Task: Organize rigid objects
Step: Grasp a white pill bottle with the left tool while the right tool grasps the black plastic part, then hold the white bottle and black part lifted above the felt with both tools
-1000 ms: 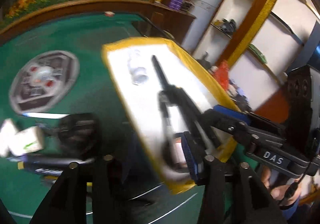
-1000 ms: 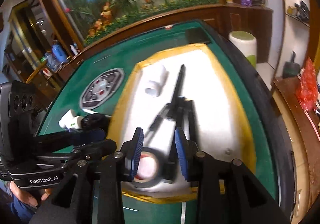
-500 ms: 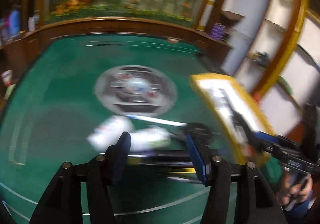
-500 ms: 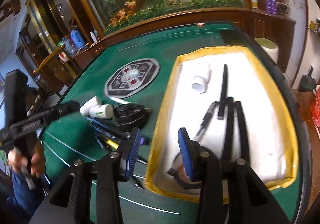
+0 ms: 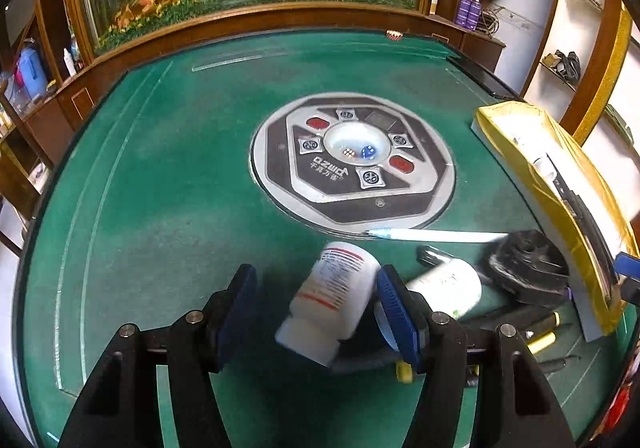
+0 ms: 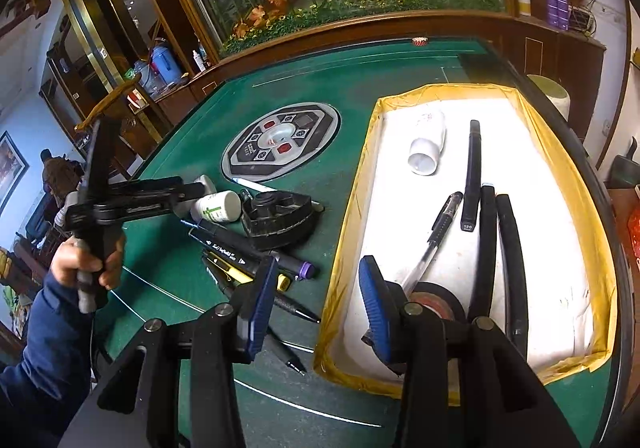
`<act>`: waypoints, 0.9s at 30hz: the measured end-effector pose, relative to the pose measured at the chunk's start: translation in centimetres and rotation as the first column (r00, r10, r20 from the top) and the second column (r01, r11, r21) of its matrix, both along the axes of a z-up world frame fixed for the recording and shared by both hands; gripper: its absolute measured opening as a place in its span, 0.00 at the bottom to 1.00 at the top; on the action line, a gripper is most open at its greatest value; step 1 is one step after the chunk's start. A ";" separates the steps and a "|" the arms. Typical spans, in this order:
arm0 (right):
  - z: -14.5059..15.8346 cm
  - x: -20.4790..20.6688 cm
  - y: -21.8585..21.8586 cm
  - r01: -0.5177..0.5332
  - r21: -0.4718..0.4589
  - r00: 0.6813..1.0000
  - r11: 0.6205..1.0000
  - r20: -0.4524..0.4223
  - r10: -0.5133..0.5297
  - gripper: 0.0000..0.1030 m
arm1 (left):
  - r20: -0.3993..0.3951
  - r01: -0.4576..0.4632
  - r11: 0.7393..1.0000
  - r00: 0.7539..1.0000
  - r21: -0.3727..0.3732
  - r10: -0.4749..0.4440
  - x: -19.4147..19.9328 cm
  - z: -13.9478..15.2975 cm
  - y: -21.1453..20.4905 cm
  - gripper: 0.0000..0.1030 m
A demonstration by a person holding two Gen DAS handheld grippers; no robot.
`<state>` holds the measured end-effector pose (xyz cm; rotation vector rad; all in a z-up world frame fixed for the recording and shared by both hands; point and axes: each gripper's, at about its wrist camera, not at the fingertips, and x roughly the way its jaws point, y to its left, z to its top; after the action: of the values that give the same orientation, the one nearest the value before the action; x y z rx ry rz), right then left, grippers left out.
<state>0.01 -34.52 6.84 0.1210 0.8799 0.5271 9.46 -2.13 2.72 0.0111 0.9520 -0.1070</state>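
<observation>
The left claw [image 5: 316, 308] tilts steeply down over the near part of the green felt table [image 5: 160, 187], its jaws spread and just opened wider; a white plastic bottle [image 5: 332, 296] with a red-striped label lies on its side between the ribbed blue pads [image 5: 394, 312], close against the right-hand pad, though I cannot tell whether it touches. The left hand [image 6: 86, 260], in a blue sleeve [image 6: 36, 348], grips that tool's handle from below. Just right of the bottle lies a second white bottle [image 5: 448, 288] with a green mark, then a black, heart-shaped plastic case [image 5: 524, 268], matt and ridged. A thin white pen [image 5: 436, 236] lies beyond them, along the near rim of the round grey control panel [image 5: 352, 159] at the table's centre. The right claw [image 6: 316, 300] also slopes down, jaws parted with nothing between the pads, straddling the left wall of the tray [image 6: 352, 207], a shallow rectangular box edged in glossy yellow tape with a white floor, set at the table's right edge. In the tray lie a white bottle [image 6: 428, 143] at the far end, a black marker [image 6: 472, 175], a clear pen [image 6: 436, 236], two long black rods [image 6: 500, 248] and a black tape roll [image 6: 436, 304] at the near end. Left of the tray, near the table's front edge, black and yellow markers [image 6: 244, 256] lie loosely heaped.
</observation>
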 end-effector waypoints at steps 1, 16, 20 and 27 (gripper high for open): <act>0.0 0.1 0.1 -0.001 0.001 1.000 1.000 -0.002 0.001 0.40 | -0.009 -0.005 1.000 1.000 -0.002 0.005 0.2 -0.3 0.0 0.64; 0.3 3.4 8.1 -0.069 -0.111 0.998 0.991 0.008 0.070 0.70 | 0.014 -0.093 0.995 0.995 -0.047 0.094 -1.0 -1.2 1.7 0.36; -0.8 4.7 10.3 -0.065 -0.183 0.998 0.981 -0.012 0.064 0.70 | 0.019 -0.089 0.995 0.996 -0.051 0.091 -1.0 -1.3 1.8 0.36; -2.9 6.6 11.9 -0.062 -0.281 0.996 0.958 -0.076 0.043 0.70 | 0.032 -0.103 0.993 0.994 -0.050 0.104 -1.1 -1.1 2.0 0.36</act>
<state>6.58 -22.62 3.98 -0.1471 1.0195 0.4428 8.34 -0.15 1.64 -0.0811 0.9137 -0.0342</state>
